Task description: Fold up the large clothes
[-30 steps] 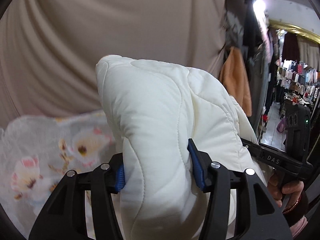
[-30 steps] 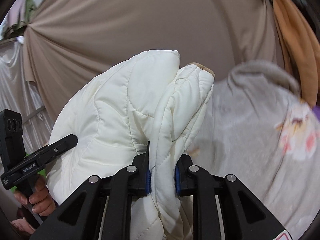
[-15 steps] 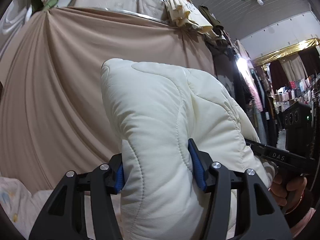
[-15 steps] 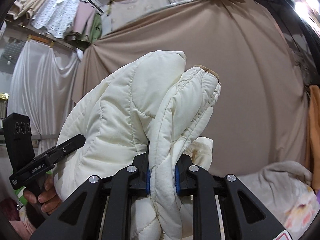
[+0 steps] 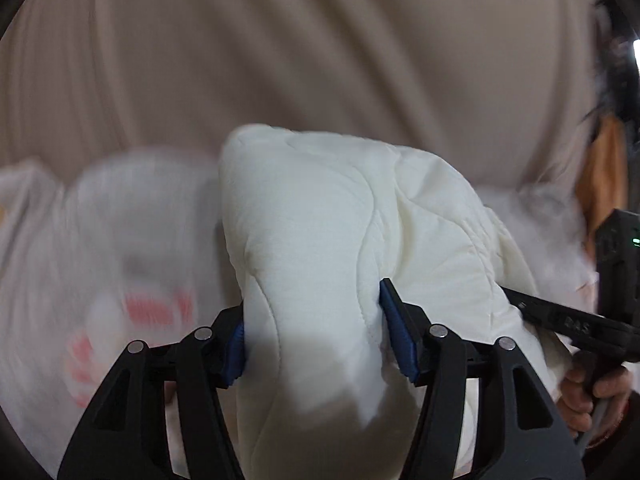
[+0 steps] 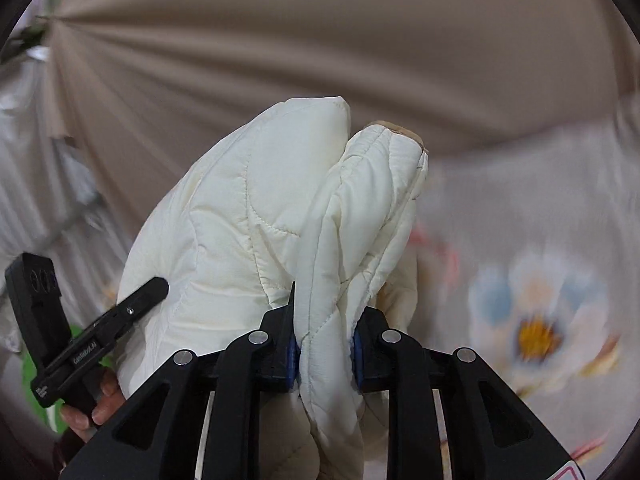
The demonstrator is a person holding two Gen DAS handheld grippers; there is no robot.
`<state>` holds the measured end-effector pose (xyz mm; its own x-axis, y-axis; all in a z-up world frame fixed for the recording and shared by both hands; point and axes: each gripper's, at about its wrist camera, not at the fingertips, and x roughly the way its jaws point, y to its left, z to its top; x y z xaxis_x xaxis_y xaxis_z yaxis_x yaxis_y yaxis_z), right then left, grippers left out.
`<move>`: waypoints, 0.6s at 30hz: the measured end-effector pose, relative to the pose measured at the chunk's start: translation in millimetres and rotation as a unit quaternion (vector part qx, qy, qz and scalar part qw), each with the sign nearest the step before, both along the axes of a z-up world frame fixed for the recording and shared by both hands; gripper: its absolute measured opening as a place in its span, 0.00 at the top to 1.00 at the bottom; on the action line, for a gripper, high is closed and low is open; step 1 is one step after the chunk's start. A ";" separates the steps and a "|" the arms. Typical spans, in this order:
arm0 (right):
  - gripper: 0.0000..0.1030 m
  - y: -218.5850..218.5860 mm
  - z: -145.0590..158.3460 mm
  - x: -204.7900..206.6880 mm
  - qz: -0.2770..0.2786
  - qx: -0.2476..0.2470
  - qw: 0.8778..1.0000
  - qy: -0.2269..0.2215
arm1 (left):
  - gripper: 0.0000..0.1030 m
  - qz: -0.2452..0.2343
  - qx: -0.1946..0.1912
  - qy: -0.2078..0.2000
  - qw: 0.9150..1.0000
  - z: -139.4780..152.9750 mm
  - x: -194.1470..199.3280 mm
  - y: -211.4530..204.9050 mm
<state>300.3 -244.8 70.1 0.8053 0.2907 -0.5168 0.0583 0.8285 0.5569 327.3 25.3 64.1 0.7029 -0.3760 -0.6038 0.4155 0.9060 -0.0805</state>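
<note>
Left tool (image 5: 316,332) clenched on cream quilted jacket (image 5: 340,216) — right tool (image 6: 324,350) likewise, floral sheet (image 6: 540,280) at 3 o'clock, beige curtain (image 6: 320,40) at 12.

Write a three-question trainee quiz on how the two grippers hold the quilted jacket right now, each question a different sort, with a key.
1. True or false: the left gripper is shut on the cream quilted jacket.
2. Multiple choice: behind the jacket in the right wrist view hangs A) a beige curtain, B) a brick wall, C) a mirror.
3. Fill in: the right gripper pinches a ______ fold of the jacket than the left one does.

Key: 1 true; 2 A; 3 thinner.
</note>
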 end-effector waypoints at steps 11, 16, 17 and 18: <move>0.60 -6.5 -10.7 -35.0 -0.023 -0.068 0.997 0.000 | 0.23 0.035 0.057 -0.084 0.994 30.7 -65.0 27.4; 0.71 36.9 27.0 -60.8 0.033 -0.094 0.994 -0.039 | 0.23 0.050 0.069 -0.024 0.996 14.9 -79.5 32.2; 0.74 48.1 24.9 -61.8 0.054 -0.099 0.993 -0.035 | 0.23 0.050 0.075 -0.012 0.996 6.0 -77.4 34.1; 0.75 57.9 19.4 -61.4 0.068 -0.108 0.991 -0.026 | 0.22 0.052 0.080 -0.004 0.995 -2.1 -75.5 35.0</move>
<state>238.9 -186.9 89.6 0.7938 0.2854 -0.5371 -0.0867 0.9272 0.3644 251.8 60.3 62.0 0.7377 -0.2001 -0.6448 0.3189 0.9451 0.0715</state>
